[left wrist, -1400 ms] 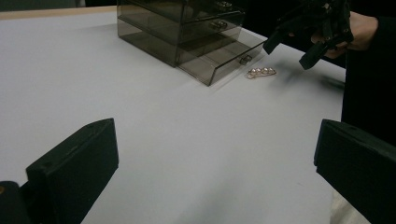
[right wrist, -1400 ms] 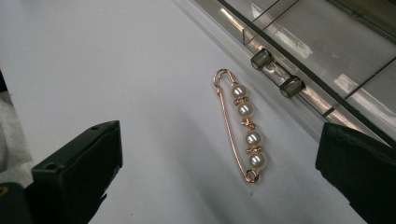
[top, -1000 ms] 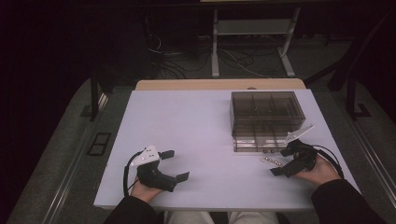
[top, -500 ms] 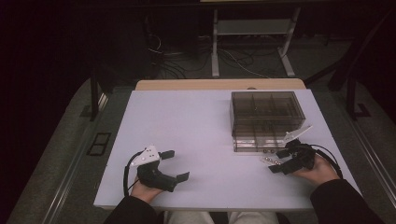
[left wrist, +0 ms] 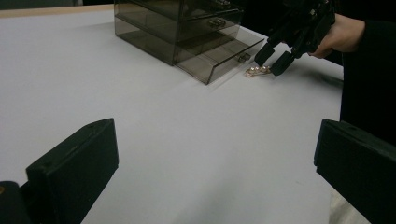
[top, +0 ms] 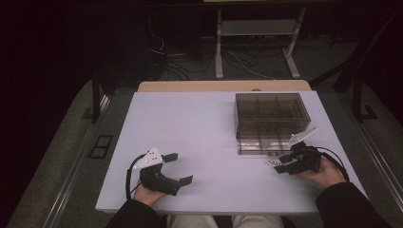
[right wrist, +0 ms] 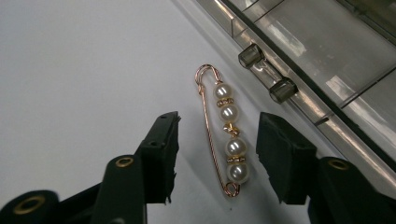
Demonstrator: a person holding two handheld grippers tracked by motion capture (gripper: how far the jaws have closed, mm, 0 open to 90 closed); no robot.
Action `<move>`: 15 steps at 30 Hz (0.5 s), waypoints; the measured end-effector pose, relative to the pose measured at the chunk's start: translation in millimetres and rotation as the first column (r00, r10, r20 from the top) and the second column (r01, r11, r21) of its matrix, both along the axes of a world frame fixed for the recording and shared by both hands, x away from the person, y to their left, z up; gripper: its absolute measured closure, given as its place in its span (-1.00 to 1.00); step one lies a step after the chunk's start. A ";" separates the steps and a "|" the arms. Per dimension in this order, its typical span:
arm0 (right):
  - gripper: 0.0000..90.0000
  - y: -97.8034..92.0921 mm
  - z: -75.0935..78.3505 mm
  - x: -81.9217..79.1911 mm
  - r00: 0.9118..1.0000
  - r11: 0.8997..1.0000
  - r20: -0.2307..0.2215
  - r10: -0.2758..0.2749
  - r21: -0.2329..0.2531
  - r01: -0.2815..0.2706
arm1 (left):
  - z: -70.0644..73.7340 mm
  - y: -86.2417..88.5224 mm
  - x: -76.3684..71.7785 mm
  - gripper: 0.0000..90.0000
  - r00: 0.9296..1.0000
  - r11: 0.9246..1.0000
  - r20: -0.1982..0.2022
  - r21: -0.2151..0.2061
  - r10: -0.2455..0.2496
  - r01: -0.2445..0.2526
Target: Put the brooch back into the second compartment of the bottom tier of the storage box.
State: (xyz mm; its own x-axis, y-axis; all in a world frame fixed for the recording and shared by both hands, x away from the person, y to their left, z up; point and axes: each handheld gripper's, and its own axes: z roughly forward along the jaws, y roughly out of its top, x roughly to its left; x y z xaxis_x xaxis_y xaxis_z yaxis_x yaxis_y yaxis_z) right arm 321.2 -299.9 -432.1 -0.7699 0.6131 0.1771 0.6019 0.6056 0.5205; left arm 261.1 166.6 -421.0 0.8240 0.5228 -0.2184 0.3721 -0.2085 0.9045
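R gripper (right wrist: 217,149) sat open astride the pearl pin (right wrist: 223,128) beside the drawer box (top: 271,121); I judged grasp not yet made. L gripper (top: 176,168) was open, empty, well apart.

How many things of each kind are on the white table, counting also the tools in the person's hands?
Tools: 2, the left tool and the right tool
Smoky clear drawer boxes: 1
Pearl pins: 1
Total: 4
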 end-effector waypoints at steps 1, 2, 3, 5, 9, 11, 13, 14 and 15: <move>0.17 0.0 -0.1 0.0 1.000 1.000 0.000 -0.001 -0.003 0.001 | 0.0 0.0 0.0 -1.00 1.000 1.000 0.000 -0.001 0.000 0.000; 0.17 0.0 -0.1 0.0 1.000 1.000 0.000 -0.001 -0.003 0.001 | 0.0 0.0 -0.1 -1.00 1.000 1.000 0.000 -0.001 0.000 0.000; 0.24 -0.1 -0.2 -0.2 1.000 1.000 0.006 -0.001 -0.007 0.001 | 0.0 0.0 -0.1 -1.00 1.000 1.000 0.001 -0.001 0.000 0.000; 0.27 -0.1 -0.2 -0.3 1.000 1.000 0.007 -0.001 -0.011 0.002 | 0.0 0.0 -0.1 -1.00 1.000 1.000 0.001 -0.001 0.000 0.000; 0.42 -0.2 -0.3 -0.4 1.000 1.000 0.019 0.001 -0.031 -0.001 | 0.0 0.0 -0.1 -1.00 1.000 1.000 0.001 -0.002 0.000 0.000; 0.46 -0.1 -0.2 -0.6 1.000 0.999 0.022 0.004 -0.035 -0.003 | 0.0 0.0 -0.1 -1.00 1.000 1.000 0.001 -0.002 0.000 0.000; 0.50 0.3 -0.1 -1.0 1.000 0.999 0.024 0.007 -0.042 -0.006 | 0.0 0.1 0.0 -1.00 1.000 1.000 0.001 -0.002 0.000 0.000; 0.52 0.6 -0.1 -1.1 1.000 0.999 0.026 0.010 -0.048 -0.008 | 0.0 0.1 0.0 -1.00 1.000 1.000 0.001 -0.002 0.000 0.000; 0.53 0.7 -0.3 -1.2 1.000 0.999 0.027 0.012 -0.053 -0.011 | 0.0 0.1 0.0 -1.00 1.000 1.000 0.001 -0.002 0.000 0.000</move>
State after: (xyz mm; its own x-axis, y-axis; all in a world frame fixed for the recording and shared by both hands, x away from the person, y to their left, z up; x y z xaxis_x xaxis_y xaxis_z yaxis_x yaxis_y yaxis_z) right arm 320.1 -299.1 -432.3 -0.7812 0.6119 0.1241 0.5808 0.6394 0.5038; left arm 261.1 166.7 -421.0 0.8241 0.5224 -0.2189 0.3713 -0.2064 0.9053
